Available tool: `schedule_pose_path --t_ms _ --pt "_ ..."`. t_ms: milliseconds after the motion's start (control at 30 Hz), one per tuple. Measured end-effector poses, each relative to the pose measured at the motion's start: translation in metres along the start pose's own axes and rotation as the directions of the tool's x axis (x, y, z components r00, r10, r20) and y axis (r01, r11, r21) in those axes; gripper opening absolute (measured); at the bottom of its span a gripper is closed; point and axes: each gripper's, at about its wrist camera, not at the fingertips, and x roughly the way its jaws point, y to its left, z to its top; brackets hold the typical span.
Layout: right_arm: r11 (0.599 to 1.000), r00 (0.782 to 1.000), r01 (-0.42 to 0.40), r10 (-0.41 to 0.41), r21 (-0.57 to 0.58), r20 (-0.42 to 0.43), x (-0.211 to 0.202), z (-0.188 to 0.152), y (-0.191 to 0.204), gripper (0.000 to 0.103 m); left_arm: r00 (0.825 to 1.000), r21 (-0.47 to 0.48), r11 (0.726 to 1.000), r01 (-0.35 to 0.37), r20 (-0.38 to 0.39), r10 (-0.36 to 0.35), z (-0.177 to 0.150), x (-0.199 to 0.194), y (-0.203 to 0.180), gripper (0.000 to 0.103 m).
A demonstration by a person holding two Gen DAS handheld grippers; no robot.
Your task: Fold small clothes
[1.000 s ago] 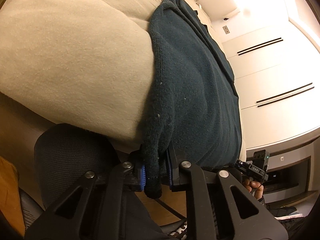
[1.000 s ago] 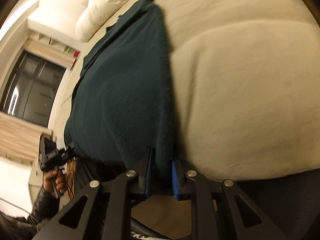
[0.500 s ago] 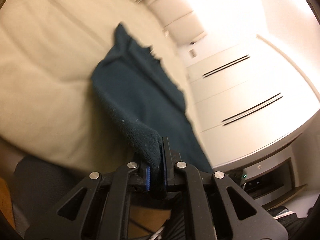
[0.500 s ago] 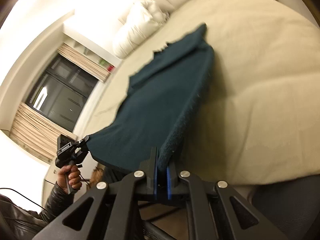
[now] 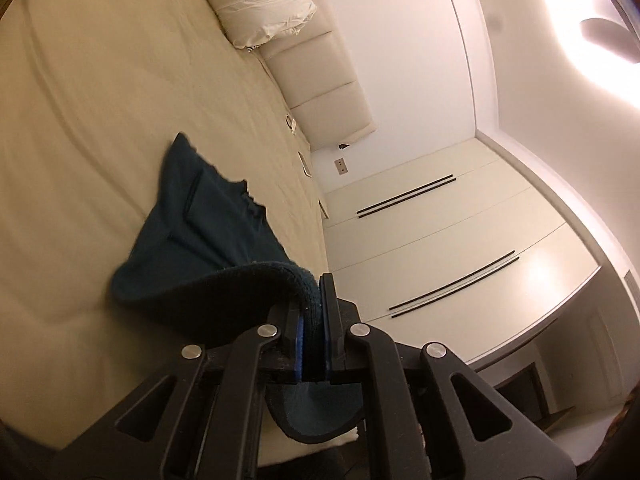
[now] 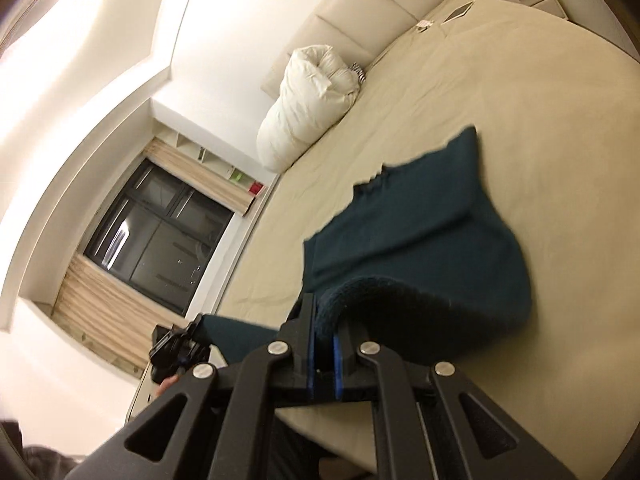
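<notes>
**Q:** Grip status, both units?

**A:** Left gripper (image 5: 311, 316): jaws clamped on a thick rolled edge of the dark teal garment (image 5: 208, 232). Blue pads (image 5: 299, 336) press the fleece from both sides. Right gripper (image 6: 325, 336): jaws likewise clamped on a rolled edge of the same garment (image 6: 420, 248), with the cloth pinched between its blue pads (image 6: 337, 356).

**Q:** Garment location?

**A:** Near portion: lifted off the bed (image 5: 100, 100), arching from each gripper and curling over. Far portion: lying on the beige sheet, with one pointed corner reaching toward the far end of the bed. In the left wrist view a flap of the cloth also hangs below the clamped jaws, near the lower edge of the frame.

**Q:** Relation of the two units?

**A:** In the right wrist view the left gripper (image 6: 176, 348) appears at the left, held in a hand, with a stretch of teal cloth running between it and the right gripper.

**Q:** Surroundings?

**A:** White pillow (image 5: 260, 4) at the far end of the bed, against a padded headboard (image 5: 320, 92). Wardrobe doors (image 5: 440, 240) with dark slot handles on the right in the left wrist view. Dark window (image 6: 160, 240) with beige curtains on the left in the right wrist view.
</notes>
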Motion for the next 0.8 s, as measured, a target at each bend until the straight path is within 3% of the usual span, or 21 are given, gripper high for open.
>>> schedule_pose_path --t_ms 200,400,533,600,633,667,700,767,800 --pt "0.994 0.999 0.033 -0.036 0.102 0.033 0.056 0.079 -0.038 0.008 0.998 0.044 0.997 -0.056 -0.01 0.057 0.079 0.085 -0.001 0.005" --pt "0.98 0.991 0.126 -0.132 0.153 0.035 0.111 0.145 -0.078 0.008 0.988 0.016 0.988 -0.152 -0.009 0.153 0.154 0.176 0.043 0.005" --pt "0.955 0.977 0.196 -0.209 0.223 0.038 0.144 0.18 -0.117 0.008 0.964 -0.024 0.964 -0.265 -0.003 0.265 0.191 0.224 0.093 0.005" --pt "0.936 0.964 0.248 -0.264 0.251 0.031 0.159 0.19 -0.14 0.013 0.945 -0.085 0.942 -0.326 -0.053 0.322 0.202 0.248 0.125 0.007" --pt "0.919 0.96 0.267 -0.281 0.29 0.008 0.166 0.193 -0.153 0.024 0.933 -0.122 0.926 -0.357 -0.096 0.347 0.207 0.261 0.142 0.007" --pt "0.904 0.963 0.259 -0.268 0.339 -0.021 0.171 0.194 -0.164 0.043 0.921 -0.152 0.911 -0.383 -0.142 0.363 0.21 0.27 0.154 0.007" --pt "0.891 0.975 0.216 -0.222 0.401 -0.03 0.173 0.191 -0.174 0.049 0.918 -0.18 0.905 -0.386 -0.175 0.357 0.212 0.274 0.162 0.007" --pt "0.901 0.984 0.16 -0.18 0.403 0.011 0.167 0.19 -0.177 0.063 0.937 -0.192 0.921 -0.339 -0.157 0.313 0.215 0.27 0.167 0.008" --pt "0.909 0.981 0.17 -0.193 0.38 0.023 0.163 0.191 -0.175 0.065 0.937 -0.181 0.922 -0.341 -0.147 0.318 0.217 0.264 0.166 0.009"
